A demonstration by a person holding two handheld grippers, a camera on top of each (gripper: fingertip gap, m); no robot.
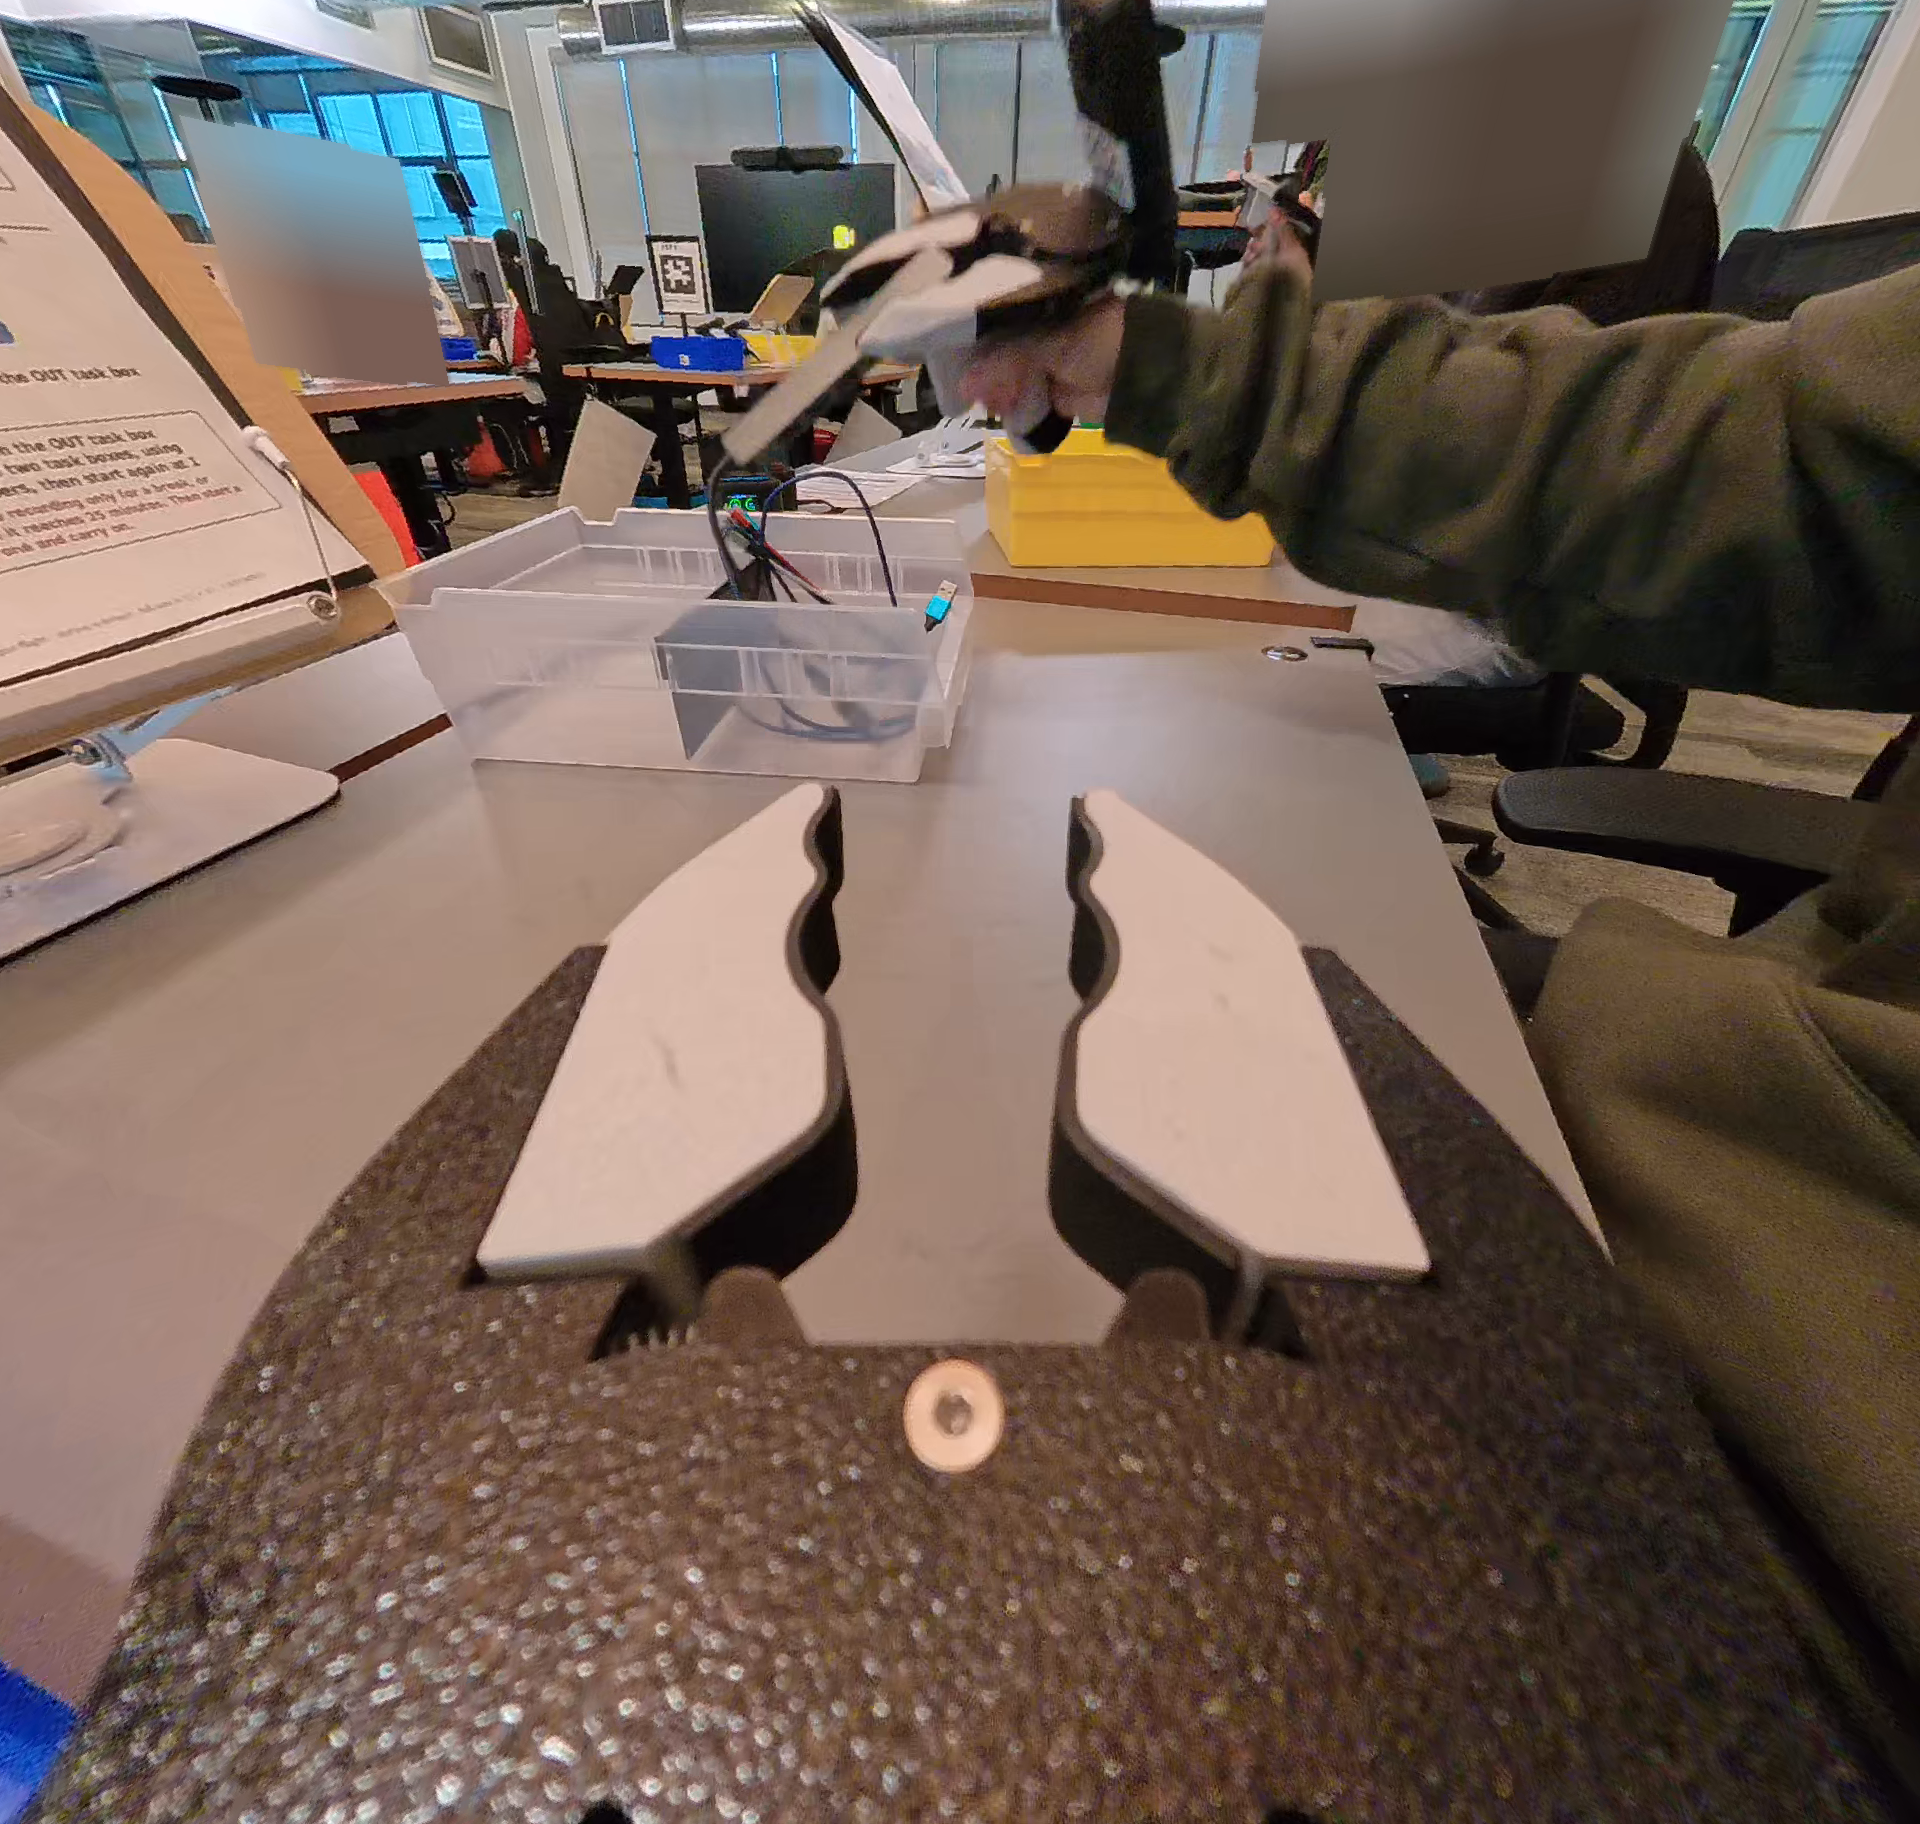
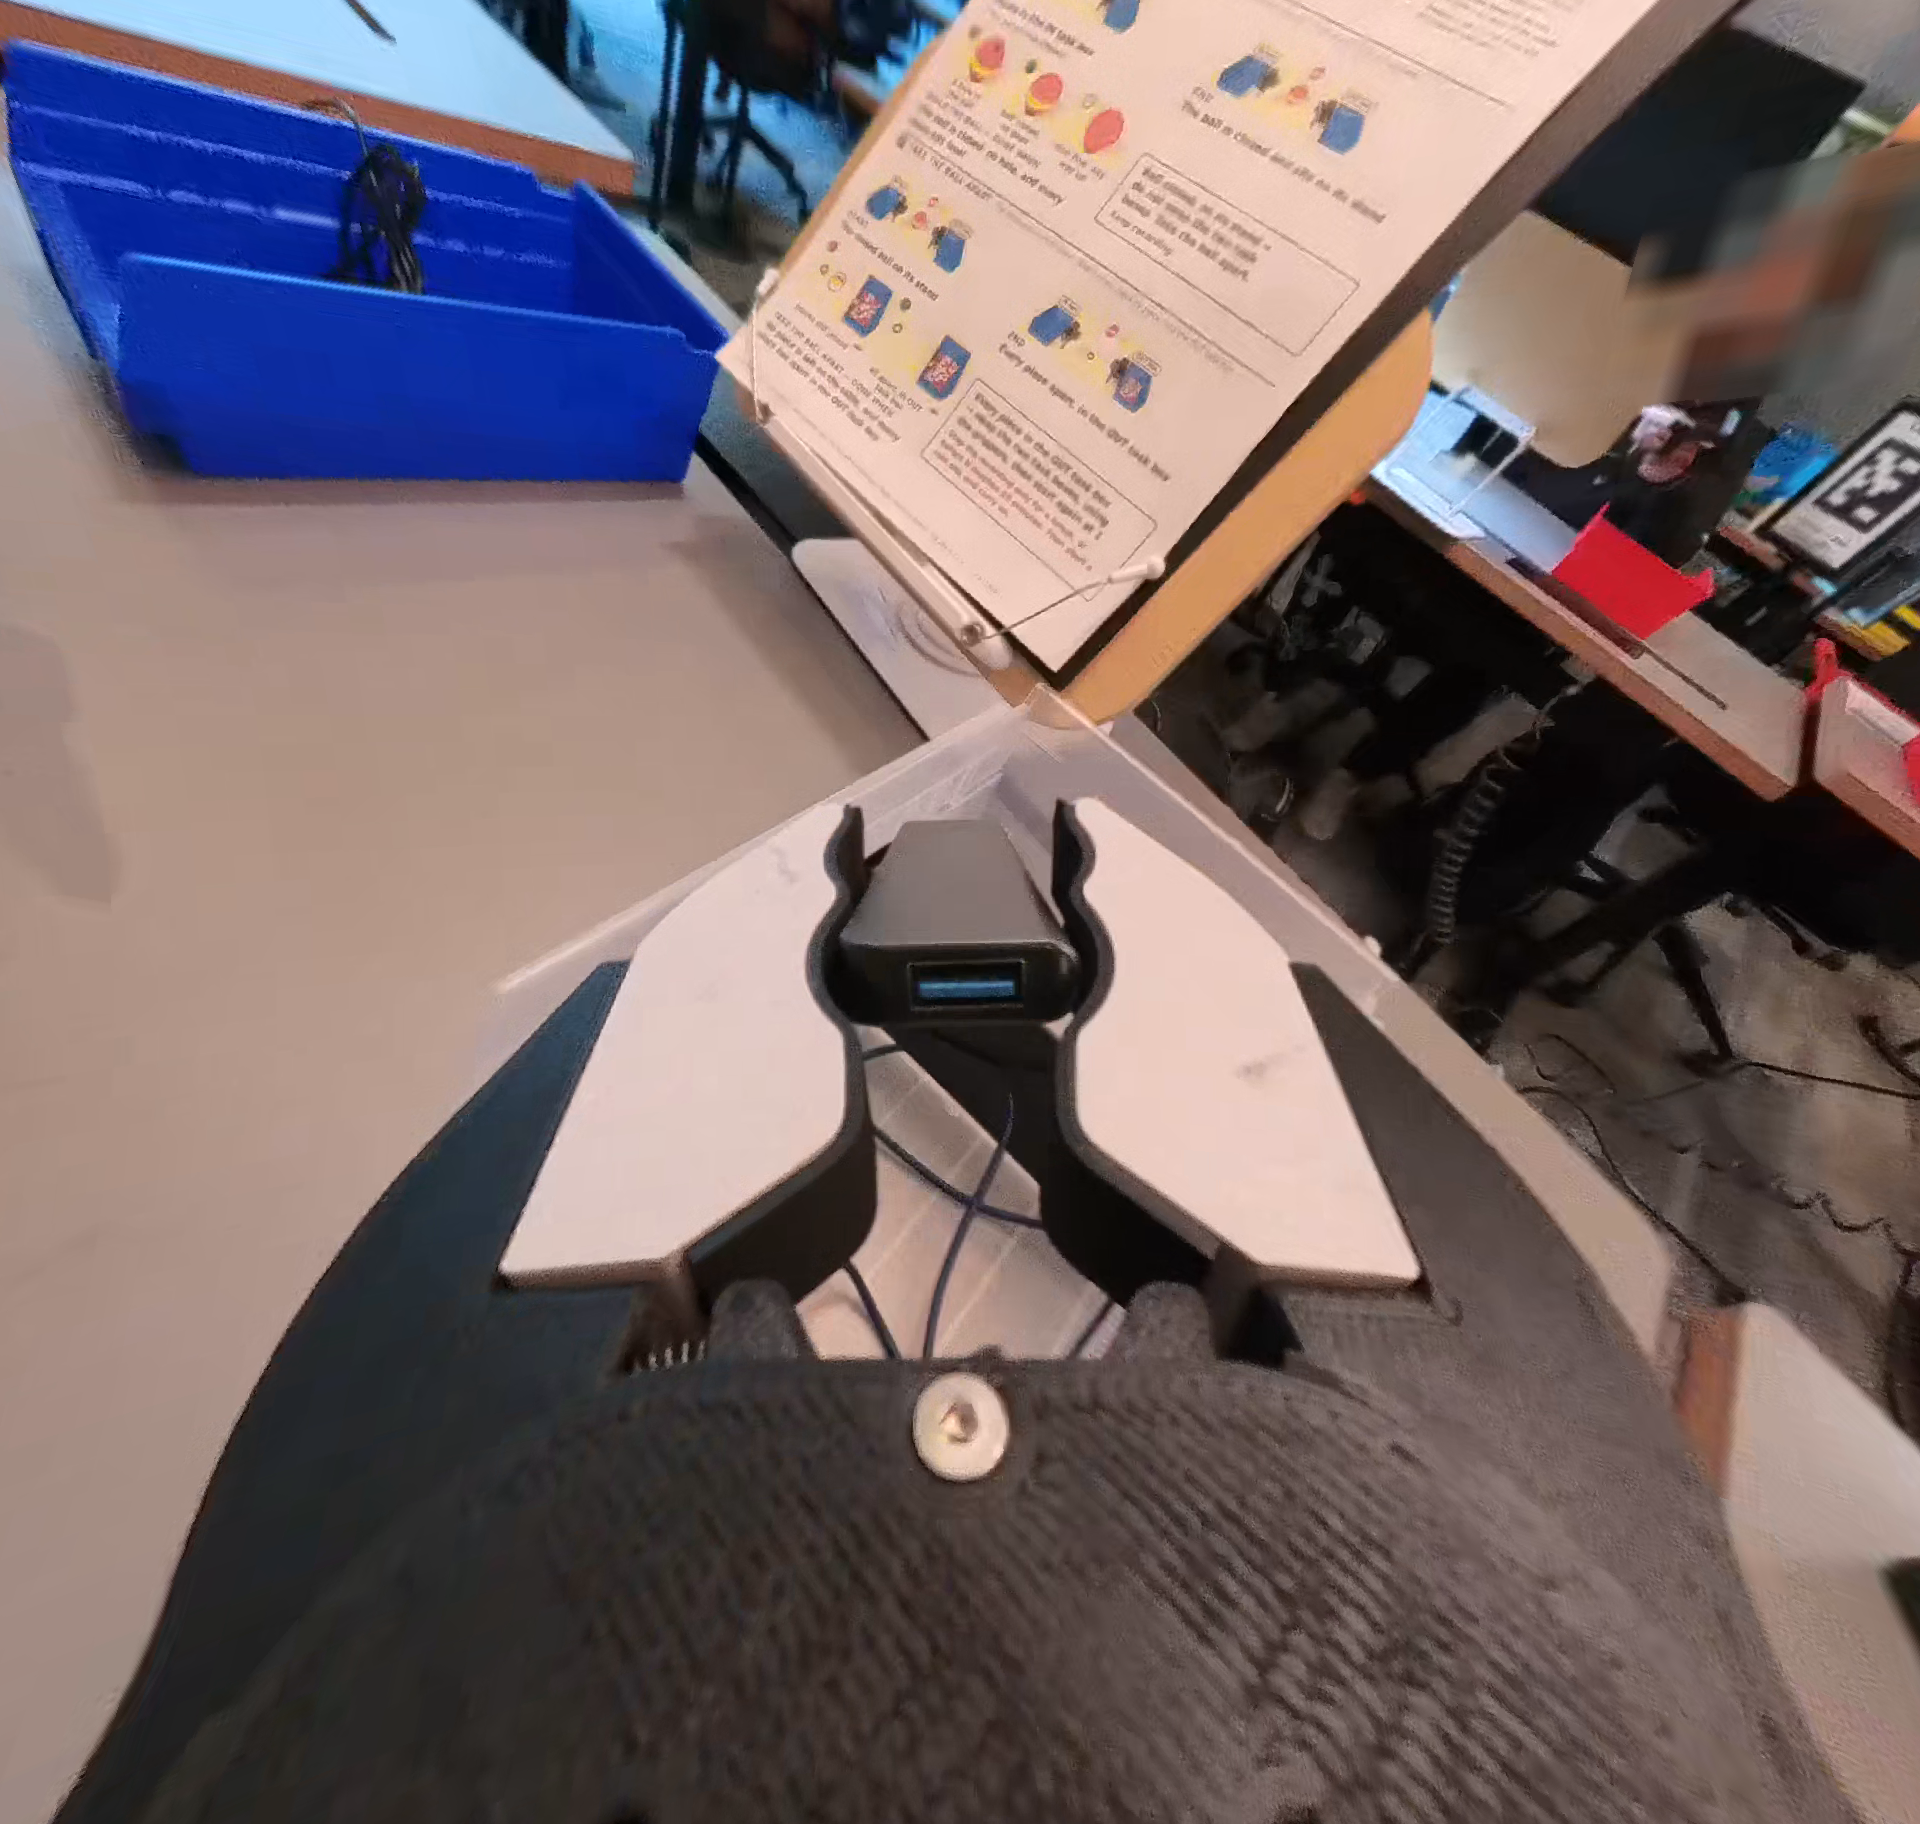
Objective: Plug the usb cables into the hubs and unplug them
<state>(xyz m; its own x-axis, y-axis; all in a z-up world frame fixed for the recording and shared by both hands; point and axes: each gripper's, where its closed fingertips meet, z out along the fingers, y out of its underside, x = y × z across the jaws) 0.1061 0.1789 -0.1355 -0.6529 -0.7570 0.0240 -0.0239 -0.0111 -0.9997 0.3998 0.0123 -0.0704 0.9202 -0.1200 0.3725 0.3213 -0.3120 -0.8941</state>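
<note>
In the right wrist view my right gripper (image 2: 958, 839) is shut on a black USB hub (image 2: 951, 927). The hub's blue port faces the camera, and thin dark cables (image 2: 971, 1203) hang under it over a clear bin's corner (image 2: 935, 766). In the left wrist view the right gripper (image 1: 769, 424) is blurred and sits above the clear bin (image 1: 540, 673), with cables trailing from its tip into the bin. A cable with a blue USB plug (image 1: 940, 602) leans on the bin's right rim. My left gripper (image 1: 954, 818) is open and empty above the grey table (image 1: 1195, 735), in front of the bin.
An instruction sheet on a stand (image 1: 114, 486) is at the table's left and also shows in the right wrist view (image 2: 1091, 247). A blue bin (image 2: 395, 372) holds a black cable. A yellow bin (image 1: 1101, 507) sits behind. A person's green sleeve (image 1: 1507, 444) reaches across on the right. Across from one pair of fingers to the other is roughly 35 cm.
</note>
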